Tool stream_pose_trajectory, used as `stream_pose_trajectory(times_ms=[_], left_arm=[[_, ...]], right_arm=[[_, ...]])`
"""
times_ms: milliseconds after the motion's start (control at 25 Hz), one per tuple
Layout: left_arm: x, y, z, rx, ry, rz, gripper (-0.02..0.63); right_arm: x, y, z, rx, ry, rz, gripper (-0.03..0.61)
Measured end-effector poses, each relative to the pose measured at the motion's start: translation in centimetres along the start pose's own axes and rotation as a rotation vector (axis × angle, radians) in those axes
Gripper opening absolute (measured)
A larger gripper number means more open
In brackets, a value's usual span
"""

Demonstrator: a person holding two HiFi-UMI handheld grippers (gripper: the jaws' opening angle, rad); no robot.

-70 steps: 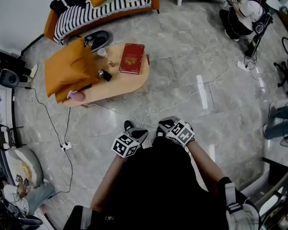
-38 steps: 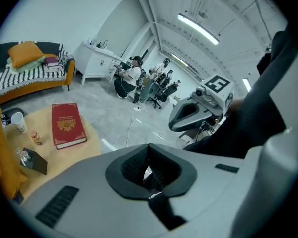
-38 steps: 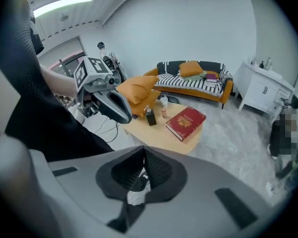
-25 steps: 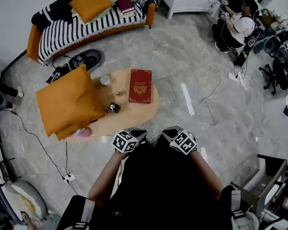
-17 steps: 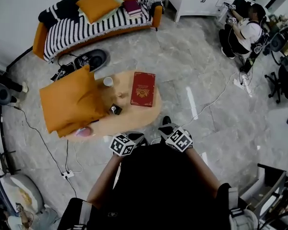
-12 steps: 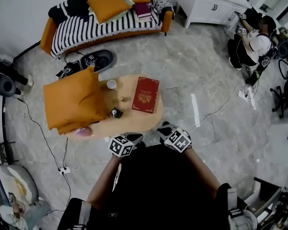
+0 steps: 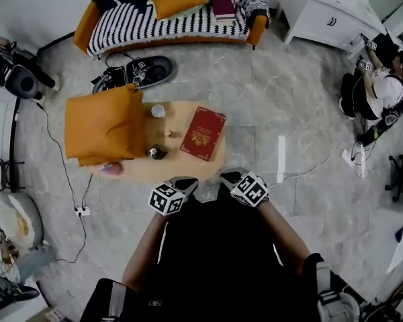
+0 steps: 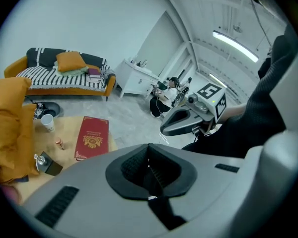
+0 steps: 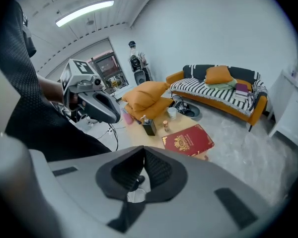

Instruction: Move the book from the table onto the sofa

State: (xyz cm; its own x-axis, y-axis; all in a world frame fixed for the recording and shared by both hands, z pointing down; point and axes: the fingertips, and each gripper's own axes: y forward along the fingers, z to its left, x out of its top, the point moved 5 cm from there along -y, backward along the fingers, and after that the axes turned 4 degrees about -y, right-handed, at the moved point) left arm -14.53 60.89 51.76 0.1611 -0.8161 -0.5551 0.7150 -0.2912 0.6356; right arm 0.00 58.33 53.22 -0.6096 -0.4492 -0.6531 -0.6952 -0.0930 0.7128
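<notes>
Grey marble floor (image 7: 282, 113), open room, low oval table (image 7: 181, 166) straight ahead of me. Left claw (image 7: 185, 182): pads pressed together, nothing between them, confirmed in its own view (image 8: 149, 170). Right claw (image 7: 228, 175): likewise closed and empty (image 9: 141, 175). Both ride tucked close against my body, side by side, tips pointing toward 12 o'clock, short of the table's near edge and well apart from anything on it. Outward from there: the red book (image 7: 203, 133) lies flat on the tabletop, cover up, toward the table's 3 o'clock end. From the left claw it sits at about 12 to 1 o'clock; from the right claw, about 11 o'clock. So it falls nearly between the two. Long axis runs roughly 1 to 7 o'clock, a short edge turned toward me. Judgement: the left claw is a shade nearer that near edge, but little in it; either could reach, and both must open first. Left-claw view shows the book (image 8: 92, 138) at its 9 to 10 o'clock; right-claw view shows it (image 9: 187, 140) just above the jaws at 1 o'clock. At 9 o'clock of the book: a small bottle (image 7: 154, 153), a white cup (image 7: 158, 111), then a big orange cushion (image 7: 104, 123), none touching the book. Sofa (image 7: 188, 22), striped seat, stands beyond the table at 12 o'clock, another book (image 7: 225, 7) already on it.
</notes>
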Motion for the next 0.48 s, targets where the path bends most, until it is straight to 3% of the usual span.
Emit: stream_pose_trajectory(times_ms=[200,480], left_arm=[[0.6,1.2,0.1,0.08,-0.038,-0.01,0.009],[2.5,1.3,1.7,0.087,-0.052,-0.022,0.009]], right_arm=[[-1.6,-0.1,-2.7,0.049,-0.03,0.023,0.008],[-1.4,-0.2,-5.3,0.031,-0.014,0.041,0.008]])
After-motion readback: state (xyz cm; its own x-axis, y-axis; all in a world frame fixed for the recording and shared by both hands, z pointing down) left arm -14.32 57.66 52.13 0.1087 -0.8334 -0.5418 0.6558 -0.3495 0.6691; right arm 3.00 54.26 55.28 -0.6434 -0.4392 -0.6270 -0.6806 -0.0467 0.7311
